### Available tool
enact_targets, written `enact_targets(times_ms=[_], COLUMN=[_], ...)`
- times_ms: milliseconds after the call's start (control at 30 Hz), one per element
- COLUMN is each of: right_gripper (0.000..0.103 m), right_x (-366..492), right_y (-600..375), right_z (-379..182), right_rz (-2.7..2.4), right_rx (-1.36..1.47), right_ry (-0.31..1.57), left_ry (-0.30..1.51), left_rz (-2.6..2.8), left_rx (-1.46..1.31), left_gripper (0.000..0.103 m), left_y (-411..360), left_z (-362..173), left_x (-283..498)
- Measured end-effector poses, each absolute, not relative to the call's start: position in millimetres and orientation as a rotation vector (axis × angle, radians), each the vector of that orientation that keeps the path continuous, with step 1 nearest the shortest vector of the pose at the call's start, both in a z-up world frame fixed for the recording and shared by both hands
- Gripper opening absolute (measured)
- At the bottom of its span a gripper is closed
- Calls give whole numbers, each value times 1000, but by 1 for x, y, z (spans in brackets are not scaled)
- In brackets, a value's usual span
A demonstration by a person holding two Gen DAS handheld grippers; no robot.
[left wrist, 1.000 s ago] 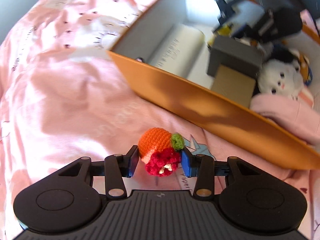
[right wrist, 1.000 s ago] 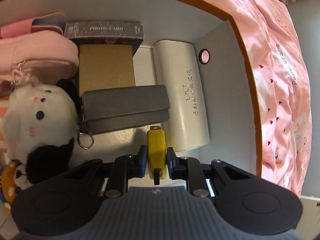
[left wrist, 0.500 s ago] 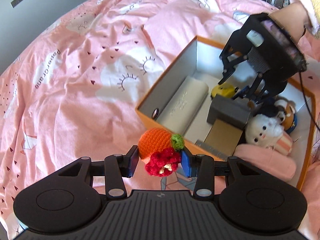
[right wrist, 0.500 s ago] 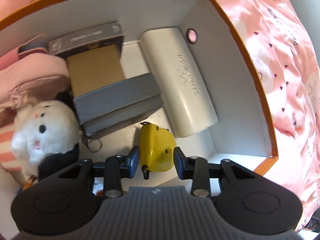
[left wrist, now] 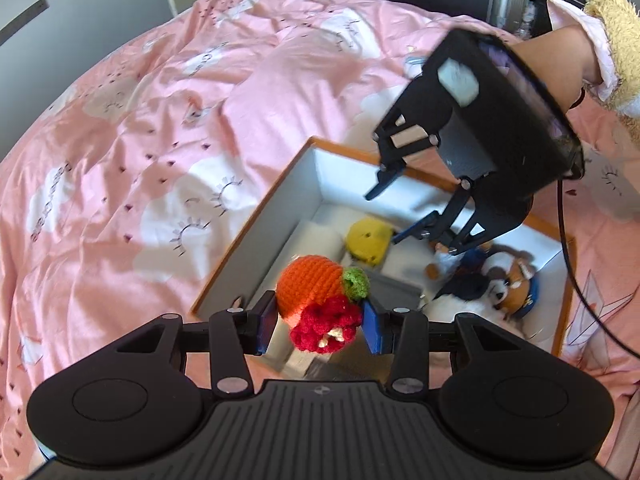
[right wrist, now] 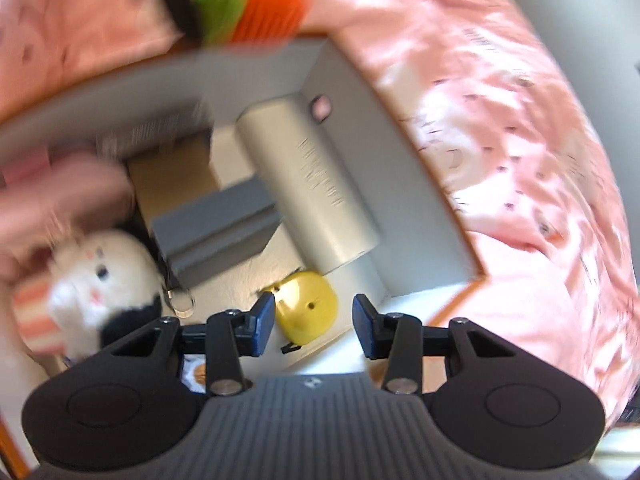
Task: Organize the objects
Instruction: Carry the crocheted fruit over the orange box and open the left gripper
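Left wrist view
Left gripper [left wrist: 319, 326]: jaws clamped on a crocheted fruit toy [left wrist: 322, 302] of orange, red and green, held above the near corner of the box.
Right gripper [left wrist: 402, 216]: seen from outside above the box, jaws apart, nothing between them; a bare wrist and a fluffy yellow sleeve [left wrist: 614, 28] hold it, the sleeve cut off by the frame.
Box [left wrist: 256, 232]: orange outside, white inside, lying on the bed; its near edge is hidden behind the left gripper.
Yellow tape measure [left wrist: 368, 240]: on the box floor, below the right gripper.
Hidden: the white case is mostly behind the crocheted toy; the plush dog [left wrist: 510, 280] is partly covered by the right gripper's fingers.
Surface: pink duvet [left wrist: 140, 140] with white clouds and small hearts, rumpled.
Room: grey wall at far left, dark furniture along the far edge, hard to make out.

Right wrist view
Right gripper [right wrist: 314, 322]: jaws have just been opening; the tape measure [right wrist: 306, 308] lies on the box floor between them, right pad clear of it, left pad close by.
White case [right wrist: 308, 184]: along the right wall of the box.
Grey wallet [right wrist: 220, 228]: left of the case, over a brown card.
White plush [right wrist: 100, 280]: at near left, blurred.
Hard to make out: the whole frame is motion-blurred; the crocheted toy is an orange and green smear at the top.
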State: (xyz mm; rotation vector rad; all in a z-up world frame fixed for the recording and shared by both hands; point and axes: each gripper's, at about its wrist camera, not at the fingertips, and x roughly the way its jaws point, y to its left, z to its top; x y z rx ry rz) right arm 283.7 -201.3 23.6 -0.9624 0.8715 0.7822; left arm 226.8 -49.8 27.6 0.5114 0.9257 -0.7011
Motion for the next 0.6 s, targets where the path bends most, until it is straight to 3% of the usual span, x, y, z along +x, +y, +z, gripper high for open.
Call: enact_targets(times_ms=[300,600], right_gripper=[43,43], right_x=[248,242], right_y=[-225,-252], right_z=[70,50], right_rz=[490,431], right_rx=[-553,-431], right_ry=[831,805], left_ry=[974,1136], left_rz=[-834,-872], left_rx=[577,597], left_gripper=[50,50], left_y=[-118,-153], left_z=[-5,-58], left_x=[238,267])
